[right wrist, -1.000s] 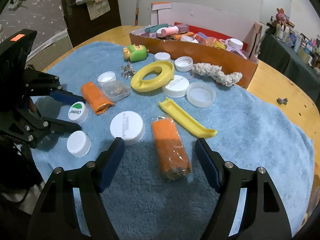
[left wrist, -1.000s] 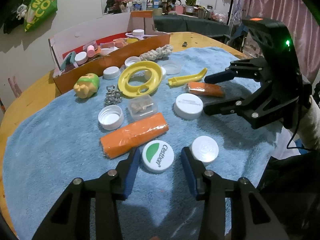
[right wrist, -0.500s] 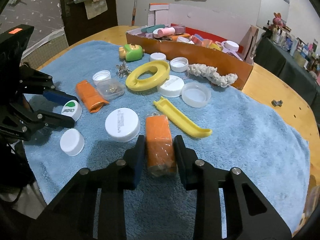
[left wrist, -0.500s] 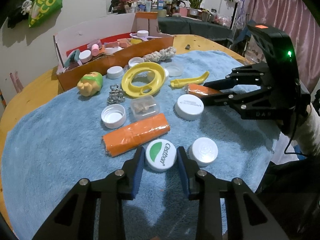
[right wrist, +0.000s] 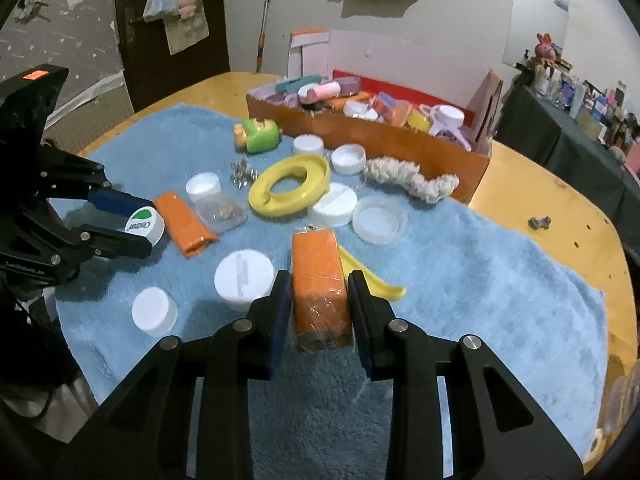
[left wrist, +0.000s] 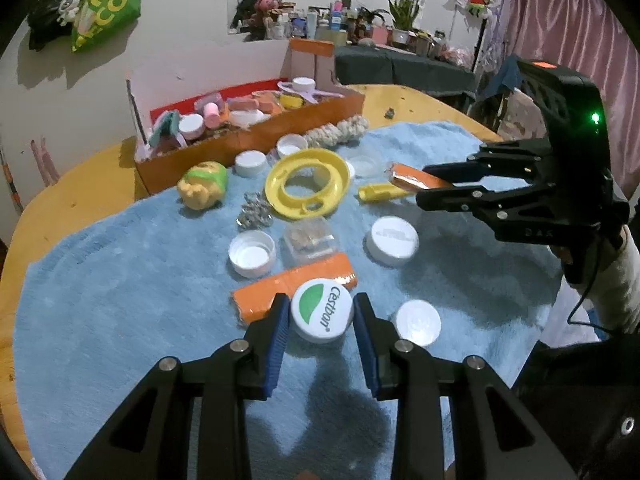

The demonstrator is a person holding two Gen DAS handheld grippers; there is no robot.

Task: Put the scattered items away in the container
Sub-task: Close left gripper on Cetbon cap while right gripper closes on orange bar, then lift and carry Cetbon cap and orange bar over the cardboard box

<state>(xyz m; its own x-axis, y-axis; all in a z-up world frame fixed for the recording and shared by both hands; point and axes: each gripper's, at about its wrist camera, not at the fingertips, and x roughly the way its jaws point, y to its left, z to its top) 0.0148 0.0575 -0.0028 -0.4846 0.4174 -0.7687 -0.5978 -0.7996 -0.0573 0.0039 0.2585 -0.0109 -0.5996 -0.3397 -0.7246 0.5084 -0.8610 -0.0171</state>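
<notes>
Blue fleece towel [left wrist: 120, 320] covers most of the round wooden surface [right wrist: 560, 208], and the scattered items lie on it. The left tool [left wrist: 320, 316] is clamped on the white Cestbon lid [left wrist: 321, 309], one blue pad on each side of its rim; in the right wrist view the lid [right wrist: 145, 226] sits between the same pads, tilted and raised off the towel. The right tool [right wrist: 318, 300] is clamped on an orange wrapped packet [right wrist: 318, 280], held lengthwise between its pads; from the left wrist view that packet [left wrist: 412, 176] hangs above the towel, over the yellow plastic clip [left wrist: 380, 191].

Just behind the lid lies a second orange packet [left wrist: 280, 288], and beside it to the right a plain white cap [left wrist: 418, 322]. Farther out are a large white lid [left wrist: 394, 236], an upturned white cap [left wrist: 252, 254], a small clear box [left wrist: 310, 236] with brownish bits inside, and a heap of metal pieces [left wrist: 252, 214]. Beyond those rest a yellow ring [left wrist: 306, 182], a green and yellow toy figure [left wrist: 202, 184] and a braided rope piece [left wrist: 336, 134].

At the far edge stands the orange cardboard container [left wrist: 256, 140], already holding caps, tubes and other small things. Its front wall [right wrist: 360, 134] touches the rope [right wrist: 412, 180].
</notes>
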